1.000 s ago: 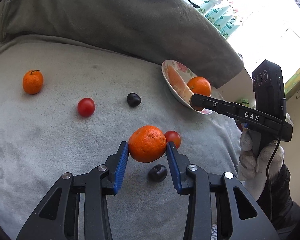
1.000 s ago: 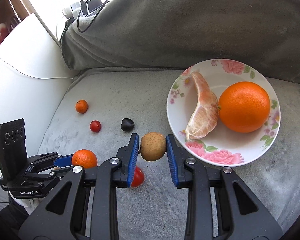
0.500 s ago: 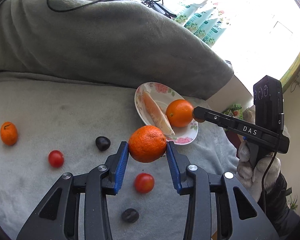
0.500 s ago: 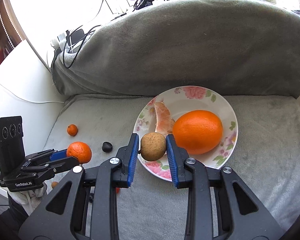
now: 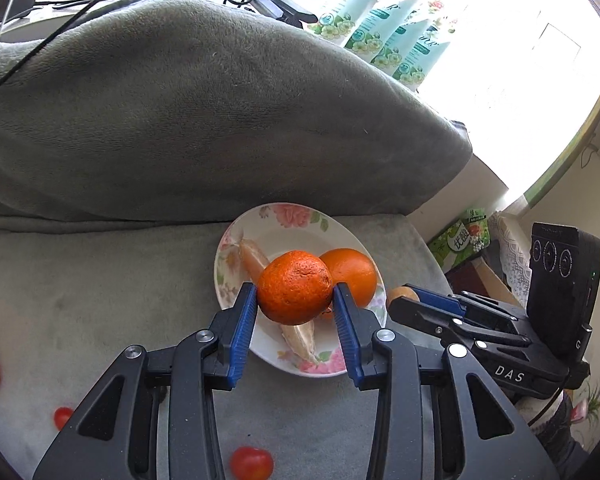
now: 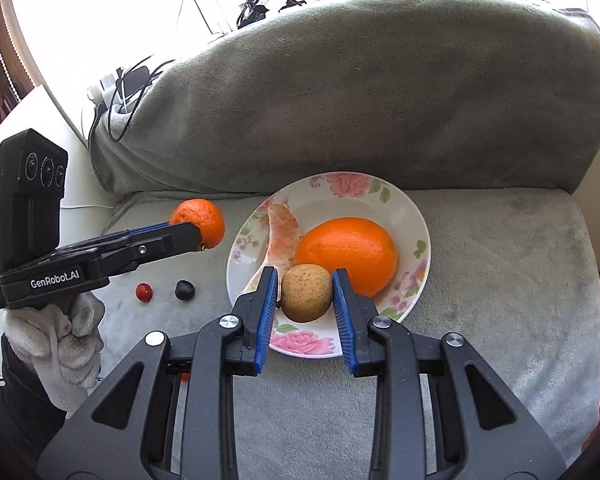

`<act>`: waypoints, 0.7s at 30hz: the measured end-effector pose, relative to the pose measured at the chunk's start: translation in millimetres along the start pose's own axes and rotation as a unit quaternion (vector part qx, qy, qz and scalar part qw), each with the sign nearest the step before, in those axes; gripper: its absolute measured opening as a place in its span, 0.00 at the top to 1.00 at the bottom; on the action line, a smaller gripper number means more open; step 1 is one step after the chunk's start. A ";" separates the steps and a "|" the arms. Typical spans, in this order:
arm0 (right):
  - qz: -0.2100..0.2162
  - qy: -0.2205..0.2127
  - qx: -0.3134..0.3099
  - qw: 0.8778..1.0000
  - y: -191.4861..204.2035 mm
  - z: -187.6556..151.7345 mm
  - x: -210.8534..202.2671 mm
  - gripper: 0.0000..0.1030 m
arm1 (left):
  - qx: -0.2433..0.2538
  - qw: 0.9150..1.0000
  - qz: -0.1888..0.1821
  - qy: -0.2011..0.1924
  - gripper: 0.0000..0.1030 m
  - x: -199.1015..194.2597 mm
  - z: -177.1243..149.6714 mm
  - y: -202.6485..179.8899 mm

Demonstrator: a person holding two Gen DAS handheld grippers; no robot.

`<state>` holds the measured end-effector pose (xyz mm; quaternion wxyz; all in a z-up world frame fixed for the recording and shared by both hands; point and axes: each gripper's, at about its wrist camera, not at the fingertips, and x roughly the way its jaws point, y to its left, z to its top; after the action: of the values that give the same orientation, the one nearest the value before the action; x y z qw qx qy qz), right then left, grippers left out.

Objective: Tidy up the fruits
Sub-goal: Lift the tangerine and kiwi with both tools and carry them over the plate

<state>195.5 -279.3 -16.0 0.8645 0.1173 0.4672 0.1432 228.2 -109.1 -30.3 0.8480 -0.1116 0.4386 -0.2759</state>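
The right gripper (image 6: 305,294), clamped on a brown fruit (image 6: 307,293), hangs over the plate (image 6: 416,216) at frame centre; the left gripper (image 6: 198,236), gripping a tangerine (image 6: 200,216), sits left of its rim.

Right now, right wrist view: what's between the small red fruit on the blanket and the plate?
One dark round fruit lies between the small red fruit and the plate, on the grey blanket. Otherwise bare blanket. The right wrist view shows it.

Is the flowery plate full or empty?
Neither: partly filled. The flowery plate holds a big orange and a peeled citrus segment, with bare white rim showing. Both gripped fruits aren't on it yet.
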 end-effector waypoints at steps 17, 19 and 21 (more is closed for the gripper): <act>-0.020 0.004 -0.045 0.999 7.7 -16.6 11.5 0.72 | 0.018 0.999 0.031 0.032 0.64 50.5 26.7 -8.2; -0.019 0.006 -0.047 0.999 9.3 -17.9 12.8 0.71 | 0.017 0.999 0.033 0.032 0.64 51.8 27.5 -8.5; -0.020 0.007 -0.050 0.999 11.4 -19.9 13.7 0.71 | 0.017 0.999 0.033 0.034 0.64 53.3 28.7 -9.1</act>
<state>184.4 -262.4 -33.4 0.8688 0.0639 0.4674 0.1502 272.6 -148.2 -45.8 0.8429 -0.0737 0.4659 -0.2588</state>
